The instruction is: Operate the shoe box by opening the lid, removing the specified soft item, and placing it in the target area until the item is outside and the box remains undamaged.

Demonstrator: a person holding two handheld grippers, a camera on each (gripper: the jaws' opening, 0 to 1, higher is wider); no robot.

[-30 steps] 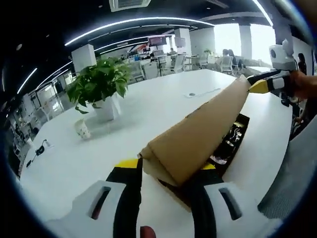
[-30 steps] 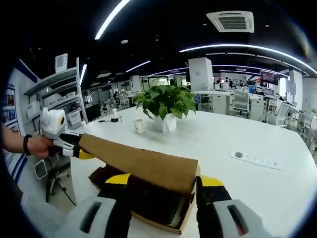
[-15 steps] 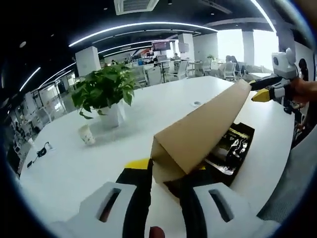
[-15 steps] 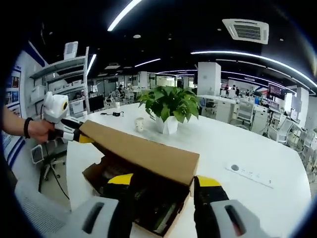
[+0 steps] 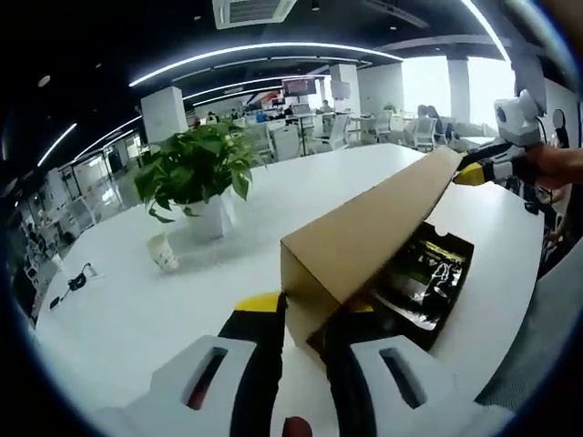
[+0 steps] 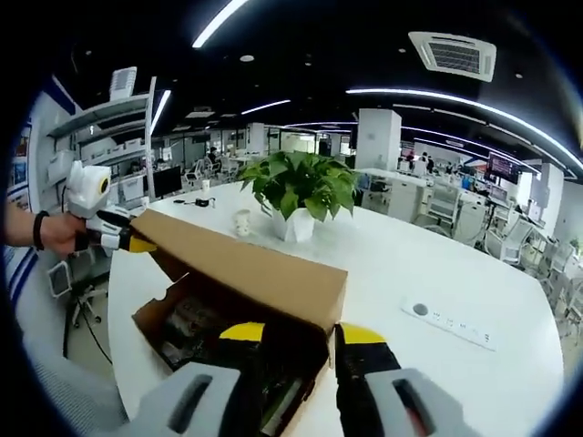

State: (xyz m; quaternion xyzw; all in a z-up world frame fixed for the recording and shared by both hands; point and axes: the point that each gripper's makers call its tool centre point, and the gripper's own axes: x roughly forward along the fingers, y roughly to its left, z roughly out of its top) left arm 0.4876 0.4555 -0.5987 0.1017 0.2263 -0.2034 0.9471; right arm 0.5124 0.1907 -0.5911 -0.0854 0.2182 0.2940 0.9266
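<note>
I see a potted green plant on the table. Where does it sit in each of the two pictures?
Left gripper view: the potted plant is left of centre, beyond the raised cardboard lid.
Right gripper view: the potted plant is near the centre, beyond the lid.
Shared landmark: the small paper cup beside it.

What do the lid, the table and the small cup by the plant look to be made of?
Lid: plain brown cardboard, matte, with a folded side flap. Table: smooth white top with a faint sheen, likely laminate, though the look leaves that open. Cup: probably paper, white with faint markings, too small to be sure.
</note>
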